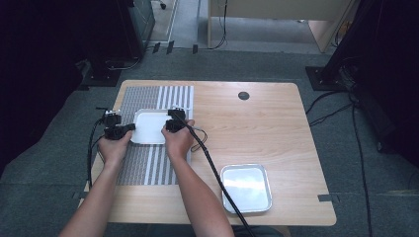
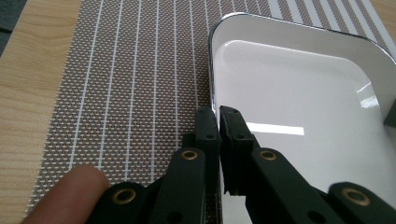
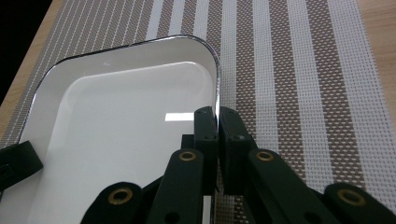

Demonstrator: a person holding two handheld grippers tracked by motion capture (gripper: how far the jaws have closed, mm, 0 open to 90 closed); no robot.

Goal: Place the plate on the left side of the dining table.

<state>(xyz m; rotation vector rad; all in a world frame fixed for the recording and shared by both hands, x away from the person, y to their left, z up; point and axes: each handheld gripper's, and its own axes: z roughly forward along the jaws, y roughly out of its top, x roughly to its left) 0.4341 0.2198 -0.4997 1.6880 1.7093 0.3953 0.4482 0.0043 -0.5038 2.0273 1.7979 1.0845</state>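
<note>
Looking down from the high view, the white tray [image 1: 149, 126] sits left of centre in the frame on the striped placemat [image 1: 148, 163], with the left gripper [image 1: 129, 128] on its left edge and the right gripper [image 1: 168, 123] on its right edge. A second, metal tray [image 1: 246, 187] waits at the lower right, near the table's [image 1: 267, 118] front edge (possibly where this one is headed, just my guess).

Left gripper view: the black jaws are pinched narrow onto the tray's rim [image 2: 214, 100] at mid-frame, one jaw outside over the mat, one inside.

Right gripper view: same deal, jaws clamped on the opposite rim [image 3: 217, 100] at centre, and the other gripper's tip pokes in at lower left.

So the grabbing part looks done on both sides. I'd say the tray is resting flat on the mat, so lifting and carrying it anywhere is all yet to do.
</note>
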